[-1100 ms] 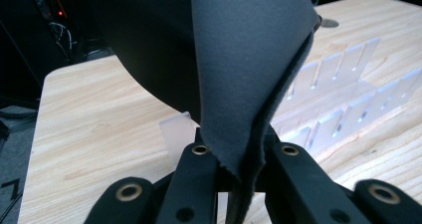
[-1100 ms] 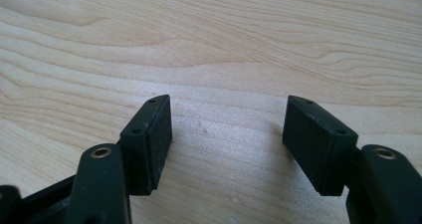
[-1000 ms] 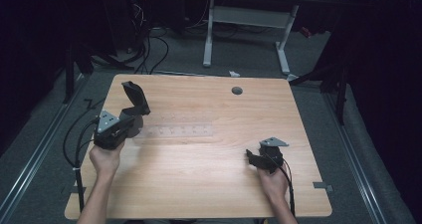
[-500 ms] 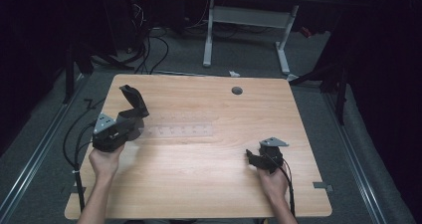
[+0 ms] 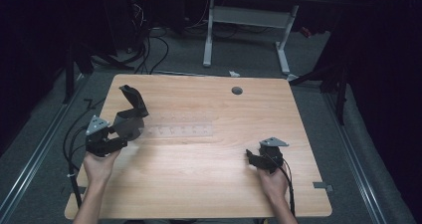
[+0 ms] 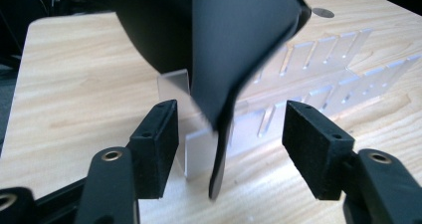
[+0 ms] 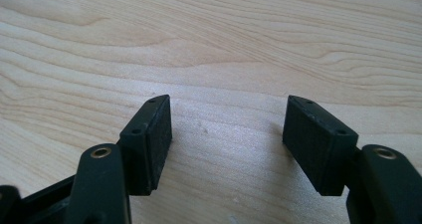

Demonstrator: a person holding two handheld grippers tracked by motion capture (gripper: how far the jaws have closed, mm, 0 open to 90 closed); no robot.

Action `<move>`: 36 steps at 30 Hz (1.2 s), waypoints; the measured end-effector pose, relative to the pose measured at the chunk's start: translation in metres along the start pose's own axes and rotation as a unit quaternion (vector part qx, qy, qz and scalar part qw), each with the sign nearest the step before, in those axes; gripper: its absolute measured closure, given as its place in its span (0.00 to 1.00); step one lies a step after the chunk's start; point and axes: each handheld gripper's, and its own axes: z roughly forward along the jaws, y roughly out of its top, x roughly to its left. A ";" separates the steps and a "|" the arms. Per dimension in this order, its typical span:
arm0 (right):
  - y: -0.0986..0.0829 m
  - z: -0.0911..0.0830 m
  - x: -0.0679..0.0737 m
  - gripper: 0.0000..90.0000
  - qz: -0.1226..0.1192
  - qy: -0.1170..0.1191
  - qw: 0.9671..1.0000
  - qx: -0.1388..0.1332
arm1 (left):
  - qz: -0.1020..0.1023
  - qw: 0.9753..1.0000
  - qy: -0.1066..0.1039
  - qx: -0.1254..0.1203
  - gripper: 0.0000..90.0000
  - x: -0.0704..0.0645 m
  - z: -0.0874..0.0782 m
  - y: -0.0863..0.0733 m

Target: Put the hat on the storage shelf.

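Looking from above, we see a wooden table with our forearms coming in from the near edge. At the far left, our left gripper has its jaws spread wide, and nothing is clamped between them. Between those jaws, seen in the left gripper view, hangs the thin lower edge of a black curved piece; its dark surface stands tilted, and its tip hangs just above the wood, though we cannot tell whether it touches. From above, that same black curved piece rises just ahead of the left gripper, leaning away toward the far left corner. Directly beyond it lies a clear slotted rack, a see-through plastic strip with a row of upright dividers. In the high view the clear slotted rack runs with its long axis left to right across the middle of the table, its left end next to the black piece. The left hand is plainly the nearer one to both. To the right of the rack the wood is bare, apart from a small round hole near the far edge. At the right, well apart from the rack, our right gripper rests low by the near edge, its jaws pointing leftward. Its own view shows the right gripper spread wide over bare wood, holding nothing.
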 end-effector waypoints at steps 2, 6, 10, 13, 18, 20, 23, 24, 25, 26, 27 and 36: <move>0.000 0.000 0.000 0.40 0.000 0.000 1.000 0.000 | -0.004 1.000 0.002 0.002 0.43 0.002 -0.005 -0.003; 0.000 0.000 0.000 0.40 0.000 0.000 1.000 0.000 | -0.009 1.000 0.004 0.004 0.41 0.006 -0.015 -0.009; 0.000 0.000 0.000 0.40 0.000 0.000 1.000 0.000 | -0.018 1.000 0.005 0.013 0.41 0.010 -0.022 -0.018; 0.000 0.000 0.000 0.40 0.000 0.000 1.000 0.000 | -0.023 1.000 0.006 0.017 0.40 0.012 -0.026 -0.025; 0.000 0.000 0.000 0.40 0.000 0.000 1.000 0.000 | -0.033 0.999 0.010 0.024 0.39 0.013 -0.032 -0.036; 0.000 0.000 0.000 0.40 0.000 0.000 1.000 0.000 | -0.034 0.999 0.010 0.031 0.39 0.012 -0.033 -0.042; 0.000 0.000 0.000 0.40 0.000 0.000 1.000 0.000 | -0.034 0.998 0.009 0.043 0.39 0.011 -0.032 -0.051; 0.000 0.000 0.000 0.40 0.000 0.000 1.000 0.000 | -0.031 0.998 0.011 0.049 0.39 0.010 -0.031 -0.056; 0.000 0.000 0.000 0.40 0.000 0.000 1.000 0.000 | -0.026 0.998 0.013 0.061 0.38 0.010 -0.029 -0.062; 0.000 0.000 0.000 0.40 0.000 0.000 1.000 0.000 | -0.026 0.998 0.013 0.061 0.38 0.010 -0.029 -0.062; 0.000 0.000 0.000 0.40 0.000 0.000 1.000 0.000 | -0.026 0.997 0.016 0.066 0.38 0.009 -0.027 -0.066; 0.000 0.000 0.000 0.40 0.001 0.000 1.000 0.000 | 0.019 0.995 0.043 0.084 0.35 0.007 -0.016 -0.090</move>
